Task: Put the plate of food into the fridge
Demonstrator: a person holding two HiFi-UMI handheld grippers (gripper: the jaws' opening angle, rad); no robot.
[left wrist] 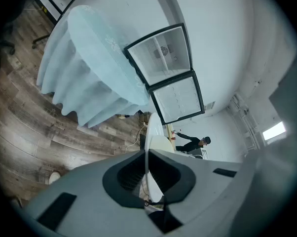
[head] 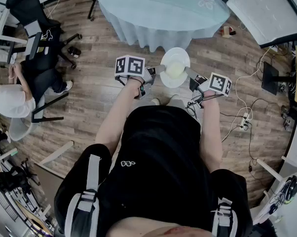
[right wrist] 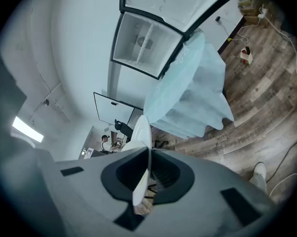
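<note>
A white plate point(head: 174, 65) with a pale mound of food point(head: 174, 71) hangs in mid-air over the wood floor point(head: 99, 93), at twelve o'clock from the person's body. The left gripper point(head: 155, 71) has its jaws closed on the rim at nine o'clock. The right gripper point(head: 192, 76) clamps the rim at three o'clock. Both forearms reach forward and converge on the plate. Beyond it at twelve o'clock stands a round desk point(head: 158, 9) under pale blue cloth, and past that the open fridge point(left wrist: 170, 73). Carrying it well likely means keeping the plate level, both grips even, and skirting the desk.
</note>
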